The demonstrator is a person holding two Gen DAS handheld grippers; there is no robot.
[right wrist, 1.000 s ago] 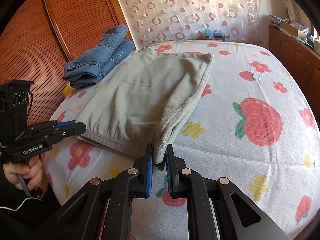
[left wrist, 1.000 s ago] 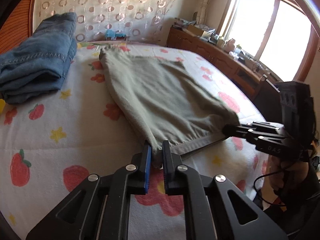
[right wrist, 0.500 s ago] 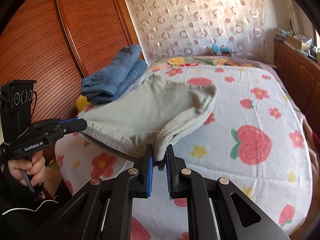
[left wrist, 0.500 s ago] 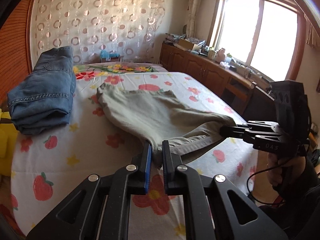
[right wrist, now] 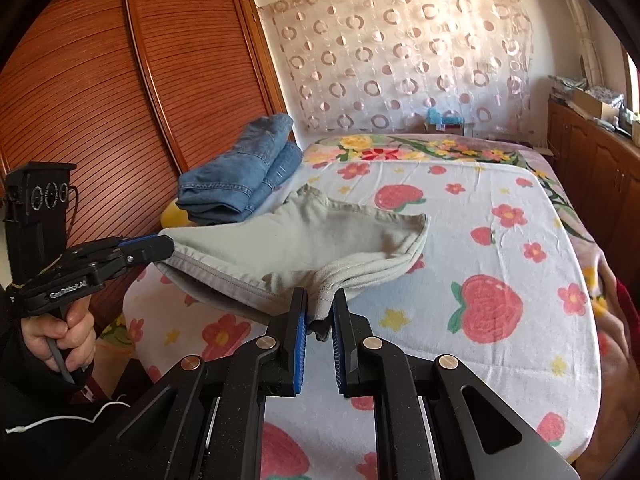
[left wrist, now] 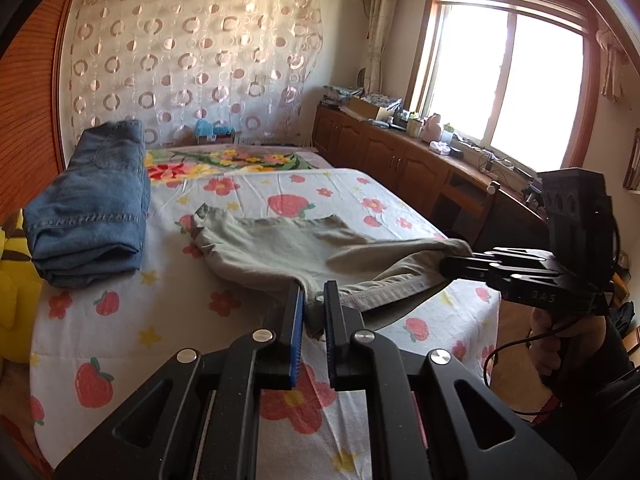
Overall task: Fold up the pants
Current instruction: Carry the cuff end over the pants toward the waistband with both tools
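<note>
Pale grey-green pants (left wrist: 272, 248) (right wrist: 304, 236) lie folded on the flowered bed, their near edge lifted off the sheet. My left gripper (left wrist: 313, 296) is shut on one near corner of that edge. The other near corner is pinched by my right gripper (right wrist: 320, 300), also shut. Each view shows the other gripper from the side: the right gripper (left wrist: 452, 266) at the right of the left wrist view, the left gripper (right wrist: 166, 250) at the left of the right wrist view. The far end of the pants rests on the bed.
Folded blue jeans (left wrist: 92, 208) (right wrist: 244, 172) are stacked on the bed's left side beside a yellow cushion (left wrist: 10, 280). A wooden wardrobe (right wrist: 120, 100) stands on the left, low cabinets (left wrist: 400, 160) under the window on the right. The flowered sheet (right wrist: 500, 260) spreads to the right.
Both grippers have risen with the pants' near edge, which now hangs off the sheet. The cloth sags between them, and more of the room shows above the bed.
</note>
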